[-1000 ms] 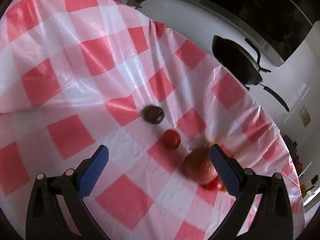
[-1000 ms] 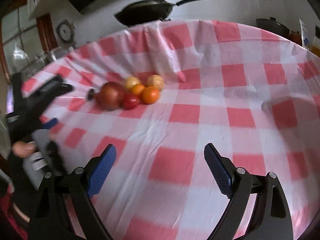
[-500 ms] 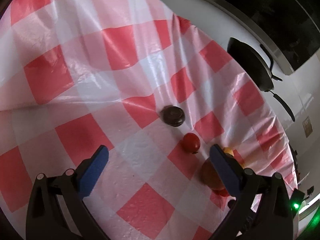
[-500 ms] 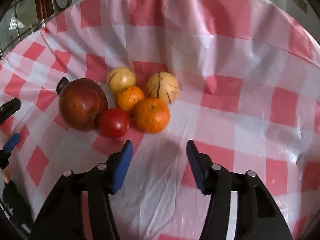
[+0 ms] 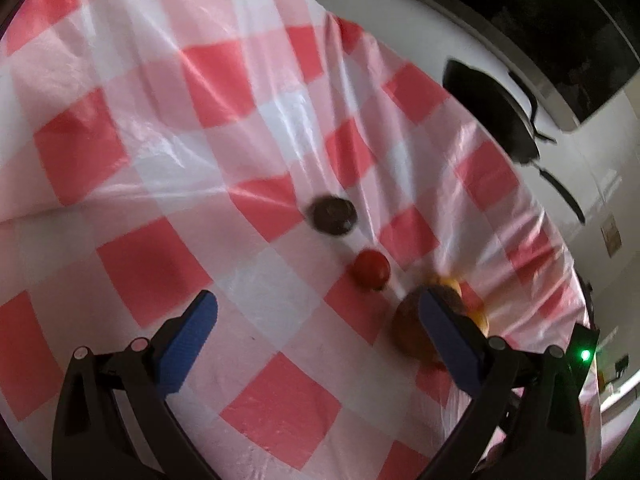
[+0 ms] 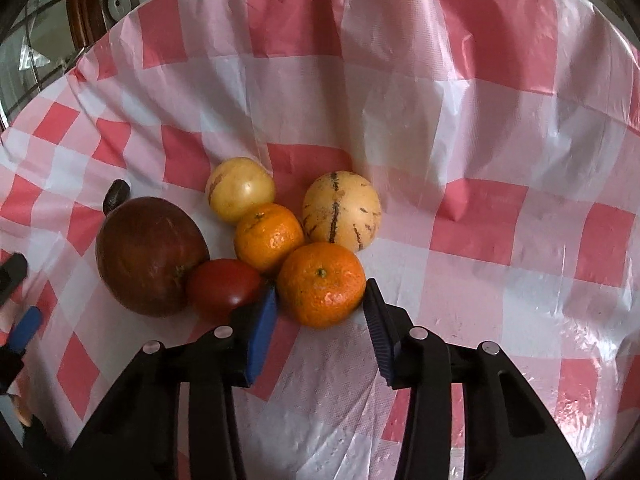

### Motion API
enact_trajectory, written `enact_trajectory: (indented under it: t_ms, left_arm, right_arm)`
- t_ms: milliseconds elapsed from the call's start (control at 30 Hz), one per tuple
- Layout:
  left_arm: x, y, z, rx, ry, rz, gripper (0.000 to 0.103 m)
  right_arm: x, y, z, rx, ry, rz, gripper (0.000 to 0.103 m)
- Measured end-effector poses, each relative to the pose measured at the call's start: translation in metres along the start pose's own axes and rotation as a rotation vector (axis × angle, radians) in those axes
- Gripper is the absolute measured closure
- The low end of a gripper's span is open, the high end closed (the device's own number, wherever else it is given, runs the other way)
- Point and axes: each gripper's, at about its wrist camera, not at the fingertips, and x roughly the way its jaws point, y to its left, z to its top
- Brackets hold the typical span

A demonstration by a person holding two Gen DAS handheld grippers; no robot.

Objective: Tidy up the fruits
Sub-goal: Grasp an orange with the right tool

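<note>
Kitchen setting: a table under a red-and-white checked plastic cloth (image 6: 460,128), with a dark wok (image 5: 492,116) against the wall behind.

Fruit, one cluster, pieces touching or nearly so: large dark-red fruit (image 6: 150,254); tomato (image 6: 224,288); two oranges, near orange (image 6: 322,284) and far orange (image 6: 268,236); plain yellow fruit (image 6: 240,190); striped yellow fruit (image 6: 342,210). Set apart on the left wrist view: a small dark fruit (image 5: 332,216) and a second red tomato (image 5: 372,270).

Right gripper (image 6: 320,316): tongs had just been closing, now standing either side of the near orange, pads at its flanks; firm clamping could not be confirmed.

Left gripper (image 5: 316,316): tongs wide apart, nothing between them, hovering over the cloth.

Step in hand, as judged: taking the near orange. Next move called for a secure squeeze, then a lift clear without nudging the tomato touching the left pad.
</note>
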Motion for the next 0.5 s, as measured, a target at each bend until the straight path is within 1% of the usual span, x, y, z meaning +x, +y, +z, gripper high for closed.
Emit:
enact_trajectory:
  t_ms: [100, 167, 267, 367, 500]
  left_arm:
    - [0.001, -0.011, -0.004, 0.065, 0.008, -0.01, 0.002]
    - [0.001, -0.018, -0.008, 0.107, 0.016, -0.015, 0.002]
    - [0.002, -0.021, -0.01, 0.128, 0.019, -0.017, 0.002]
    - [0.003, -0.023, -0.012, 0.146, 0.028, -0.019, 0.002]
    - [0.004, -0.032, -0.016, 0.2, 0.039, -0.017, 0.002]
  right_arm:
    - [0.0, -0.012, 0.001, 0.034, -0.005, 0.039, 0.06]
    - [0.0, -0.013, 0.002, 0.025, -0.006, 0.034, 0.06]
    - [-0.007, -0.009, 0.004, 0.015, -0.038, 0.029, 0.061]
    - [-0.029, -0.02, -0.013, 0.09, -0.066, 0.013, 0.062]
    - [-0.063, -0.047, -0.046, 0.286, -0.125, 0.032, 0.061]
